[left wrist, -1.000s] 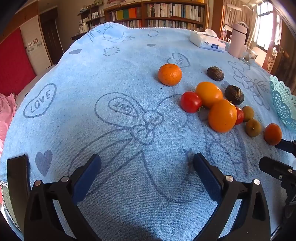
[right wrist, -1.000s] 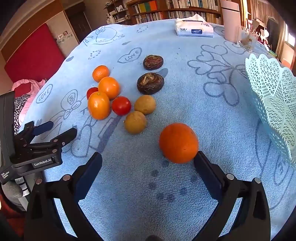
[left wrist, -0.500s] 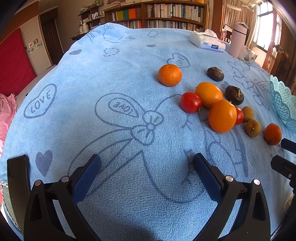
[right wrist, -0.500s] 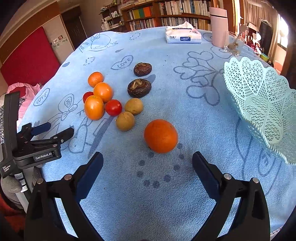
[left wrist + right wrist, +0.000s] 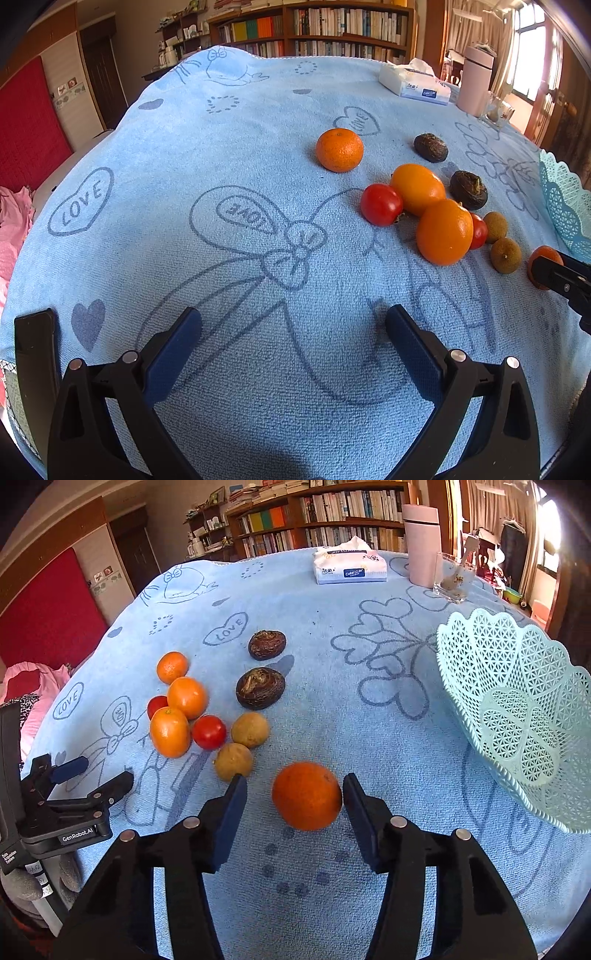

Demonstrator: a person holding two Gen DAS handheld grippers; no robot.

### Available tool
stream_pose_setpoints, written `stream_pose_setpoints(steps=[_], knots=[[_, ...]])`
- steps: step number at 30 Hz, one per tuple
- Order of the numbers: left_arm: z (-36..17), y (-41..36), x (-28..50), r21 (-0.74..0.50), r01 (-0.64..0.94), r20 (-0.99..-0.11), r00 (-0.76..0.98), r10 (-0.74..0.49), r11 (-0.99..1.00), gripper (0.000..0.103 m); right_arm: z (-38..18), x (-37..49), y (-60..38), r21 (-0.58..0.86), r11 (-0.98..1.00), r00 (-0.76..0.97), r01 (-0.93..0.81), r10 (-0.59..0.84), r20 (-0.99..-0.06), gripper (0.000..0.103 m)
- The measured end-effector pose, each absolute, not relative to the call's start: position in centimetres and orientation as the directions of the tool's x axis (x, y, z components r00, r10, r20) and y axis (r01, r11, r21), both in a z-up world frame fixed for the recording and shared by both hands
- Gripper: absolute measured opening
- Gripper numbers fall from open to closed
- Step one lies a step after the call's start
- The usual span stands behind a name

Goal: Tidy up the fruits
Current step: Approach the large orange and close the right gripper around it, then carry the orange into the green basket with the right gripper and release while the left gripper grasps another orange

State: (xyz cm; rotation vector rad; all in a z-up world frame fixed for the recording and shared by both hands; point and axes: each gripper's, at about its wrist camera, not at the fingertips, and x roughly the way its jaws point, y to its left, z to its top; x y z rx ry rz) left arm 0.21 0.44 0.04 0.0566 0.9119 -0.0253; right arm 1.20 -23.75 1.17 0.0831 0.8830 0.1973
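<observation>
Pink flask (image 5: 421, 542) unobstructed in right view

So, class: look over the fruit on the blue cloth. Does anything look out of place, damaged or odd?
Nothing is spilled or broken. Two dark fruits look shrivelled and wrinkled beside the smooth, bright oranges and tomatoes. One orange sits apart from the cluster, between the closing jaws of the right gripper. The basket holds nothing.

Orange (image 5: 306, 795) – upright, apparently – on cloth (image 5: 332, 709)
</observation>
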Motion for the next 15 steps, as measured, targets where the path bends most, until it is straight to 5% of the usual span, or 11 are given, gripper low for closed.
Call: stream_pose_setpoints(steps=[6,15], knots=[[0.1,0.9,0.2,0.039,0.046,-0.791,0.612,0.002,0.998,0.098,0.8,1.4,-23.3,0.110,0.986,0.619,-0.129,0.166,-0.767,0.039],[0.1,0.5,0.3,0.036,0.046,-0.791,0.612,0.000,0.998,0.098,2.9,0.1,-23.3,0.138,0.979,0.654,-0.149,0.202,-0.729,0.039]])
